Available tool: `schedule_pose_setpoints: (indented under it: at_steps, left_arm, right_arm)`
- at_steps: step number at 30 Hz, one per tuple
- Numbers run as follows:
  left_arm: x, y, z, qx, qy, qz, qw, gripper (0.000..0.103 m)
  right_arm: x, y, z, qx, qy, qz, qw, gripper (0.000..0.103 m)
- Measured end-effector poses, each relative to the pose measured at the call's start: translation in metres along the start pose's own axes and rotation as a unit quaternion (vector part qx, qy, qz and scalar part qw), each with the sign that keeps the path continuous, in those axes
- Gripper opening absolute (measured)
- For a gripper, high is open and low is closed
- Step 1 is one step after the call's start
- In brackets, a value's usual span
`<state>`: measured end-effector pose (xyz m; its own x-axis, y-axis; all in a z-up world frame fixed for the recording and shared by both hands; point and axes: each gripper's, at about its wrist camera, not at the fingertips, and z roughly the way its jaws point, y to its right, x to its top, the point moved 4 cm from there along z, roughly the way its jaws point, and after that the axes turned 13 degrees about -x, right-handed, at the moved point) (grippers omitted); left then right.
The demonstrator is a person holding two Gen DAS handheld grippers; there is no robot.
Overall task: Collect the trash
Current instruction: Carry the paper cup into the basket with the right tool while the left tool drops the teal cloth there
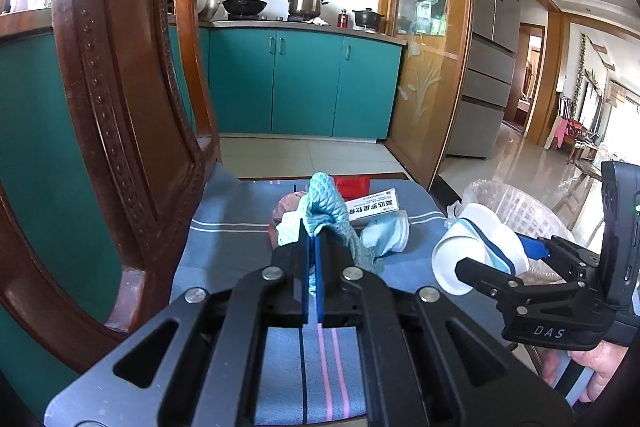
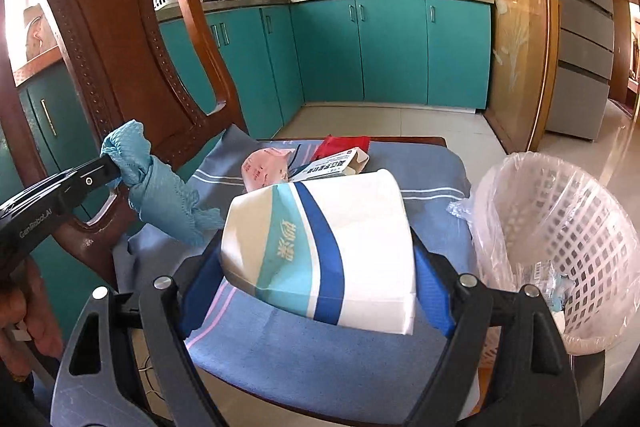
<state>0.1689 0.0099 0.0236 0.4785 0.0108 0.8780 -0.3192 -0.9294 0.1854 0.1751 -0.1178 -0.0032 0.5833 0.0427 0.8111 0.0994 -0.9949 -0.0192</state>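
Observation:
My left gripper (image 1: 313, 239) is shut on a crumpled teal cloth (image 1: 326, 205) and holds it above the chair seat; it also shows in the right wrist view (image 2: 154, 183). My right gripper (image 2: 320, 259) is shut on a white paper cup with blue and teal stripes (image 2: 320, 247), lying sideways above the seat; the cup shows in the left wrist view (image 1: 476, 247). A white lined trash basket (image 2: 560, 227) stands right of the chair. A pink wrapper (image 2: 266, 167), a red packet (image 2: 340, 145) and a small white box (image 2: 336, 165) lie on the seat.
The seat is covered by a blue striped cloth (image 2: 320, 355). The wooden chair back (image 2: 120, 47) rises at the left. Teal kitchen cabinets (image 2: 392, 47) and a fridge (image 1: 488, 67) stand beyond. A crumpled white-blue wrapper (image 1: 386, 233) lies on the seat.

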Motion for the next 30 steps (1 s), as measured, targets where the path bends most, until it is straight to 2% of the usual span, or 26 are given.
schedule_pose_setpoints:
  at_steps: [18,22,25,30]
  left_arm:
    - [-0.006,-0.002,0.005,-0.001,-0.011,0.001,0.9999,0.003]
    - [-0.007,-0.003,0.007,0.000,-0.014,0.001,0.9999,0.003]
    - [-0.008,-0.003,0.007,0.000,-0.014,0.001,0.9999,0.003]
    - [-0.007,0.001,0.010,-0.007,-0.013,0.002,0.9999,0.003]
  right_arm:
    - [0.001,0.000,0.000,0.000,0.000,0.000,1.000,0.083]
    - [0.006,0.009,-0.003,-0.010,0.012,0.003,1.000,0.083]
    - [0.015,0.039,-0.007,-0.041,0.031,0.023,0.998,0.083]
    - [0.023,0.126,-0.004,-0.122,0.040,0.094,0.987,0.083]
